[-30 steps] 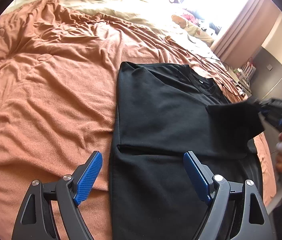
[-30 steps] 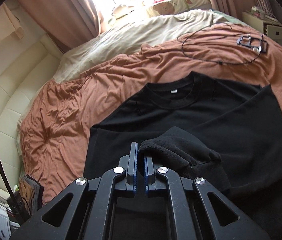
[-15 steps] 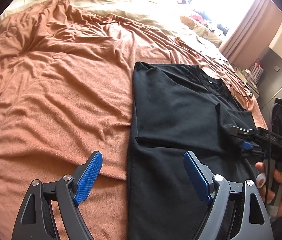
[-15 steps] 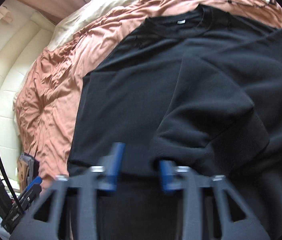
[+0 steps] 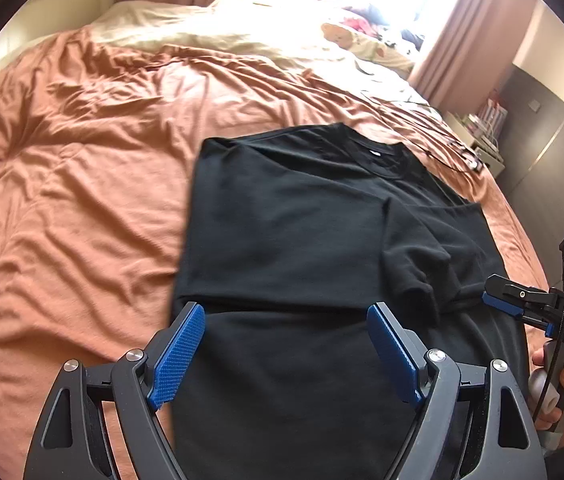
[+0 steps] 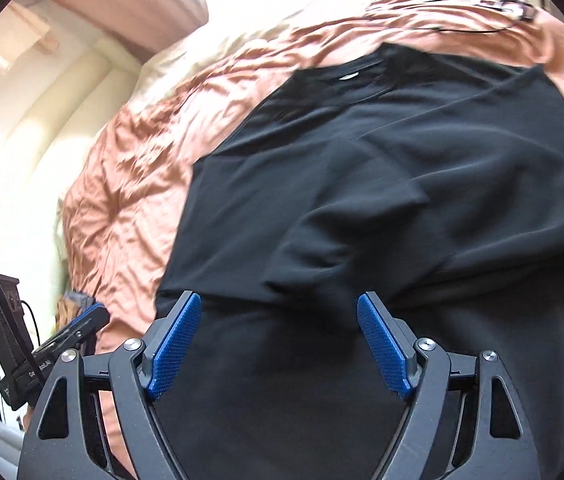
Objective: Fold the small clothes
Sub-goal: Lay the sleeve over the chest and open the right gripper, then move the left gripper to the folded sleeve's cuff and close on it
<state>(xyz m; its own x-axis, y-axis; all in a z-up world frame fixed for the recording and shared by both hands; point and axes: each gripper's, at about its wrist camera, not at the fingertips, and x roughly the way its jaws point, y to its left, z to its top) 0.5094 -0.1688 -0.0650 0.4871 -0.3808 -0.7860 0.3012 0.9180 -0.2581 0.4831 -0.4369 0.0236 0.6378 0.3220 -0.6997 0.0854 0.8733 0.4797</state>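
Black cotton, a small sweatshirt (image 5: pixel 282 248), lies flat on the rust-orange bedspread (image 5: pixel 74 184), collar at the far end, hem nearest the cameras. Its left side is already folded in, giving a straight left edge. The right sleeve (image 5: pixel 413 264) lies folded inward across the chest, its cuff bunched near the middle fold line. The left gripper (image 5: pixel 282 354) hangs over the near part of the garment, blue pads spread wide, grasping nothing. The right gripper (image 6: pixel 280 348) likewise stands released above the cloth; whether its tips brush the fabric is hard to judge. A black cable (image 5: pixel 441 160) lies at the far right.
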